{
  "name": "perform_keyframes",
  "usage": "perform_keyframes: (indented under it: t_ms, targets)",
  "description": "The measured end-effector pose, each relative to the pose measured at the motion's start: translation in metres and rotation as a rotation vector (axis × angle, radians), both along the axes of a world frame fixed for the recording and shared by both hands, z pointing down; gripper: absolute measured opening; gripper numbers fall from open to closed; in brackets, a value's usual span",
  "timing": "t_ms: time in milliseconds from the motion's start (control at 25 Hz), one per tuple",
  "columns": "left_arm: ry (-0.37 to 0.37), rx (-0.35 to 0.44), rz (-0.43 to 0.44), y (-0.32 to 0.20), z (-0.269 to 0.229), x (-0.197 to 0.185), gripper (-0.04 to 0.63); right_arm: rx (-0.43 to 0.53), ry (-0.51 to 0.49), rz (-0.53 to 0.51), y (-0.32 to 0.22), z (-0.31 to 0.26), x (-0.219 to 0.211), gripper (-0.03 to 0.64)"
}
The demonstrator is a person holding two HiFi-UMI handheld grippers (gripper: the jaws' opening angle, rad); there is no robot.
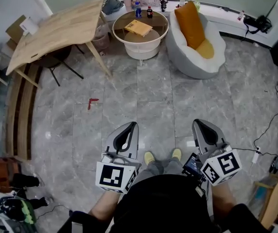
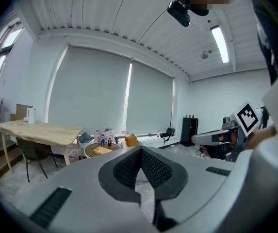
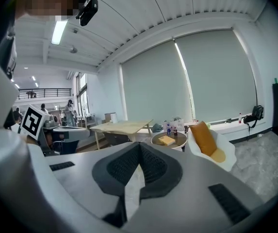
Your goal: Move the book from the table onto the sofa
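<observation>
A yellow book (image 1: 139, 27) lies on the round white table (image 1: 140, 45) far ahead across the grey floor; it is also small in the left gripper view (image 2: 102, 150) and in the right gripper view (image 3: 167, 140). To the table's right stands the white sofa (image 1: 211, 62) with an orange cushion (image 1: 189, 23). My left gripper (image 1: 130, 126) and right gripper (image 1: 200, 124) are held low near my body, well short of the table. Both are shut, with nothing between the pads.
A wooden table (image 1: 61, 30) with a dark chair (image 1: 56, 62) under it stands at the left. Bottles (image 1: 138, 9) sit at the round table's far edge. A red mark (image 1: 92, 102) is on the floor. Cables (image 1: 269, 125) run along the right.
</observation>
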State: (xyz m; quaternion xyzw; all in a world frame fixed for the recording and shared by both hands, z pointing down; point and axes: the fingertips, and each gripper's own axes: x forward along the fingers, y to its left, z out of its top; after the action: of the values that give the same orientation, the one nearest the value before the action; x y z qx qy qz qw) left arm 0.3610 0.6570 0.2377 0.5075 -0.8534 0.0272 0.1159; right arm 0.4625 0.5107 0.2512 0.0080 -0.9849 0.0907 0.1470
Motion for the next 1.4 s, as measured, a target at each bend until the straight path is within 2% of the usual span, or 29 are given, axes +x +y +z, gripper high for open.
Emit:
perform_keyframes:
  t_ms: [360,840,1400]
  targets:
    - [-0.042,0.009,-0.018,0.022,-0.003,-0.021,0.003,0.0,-0.008,-0.01,0.019,0.003,-0.024,0.009]
    - [-0.051,0.033,-0.02,0.038,-0.011,-0.044,0.003,0.03,-0.013,-0.013,0.031,-0.007,-0.05,0.009]
    - [-0.048,0.053,-0.027,0.052,-0.014,-0.052,0.003,0.055,-0.007,-0.013,0.044,-0.011,-0.056,0.009]
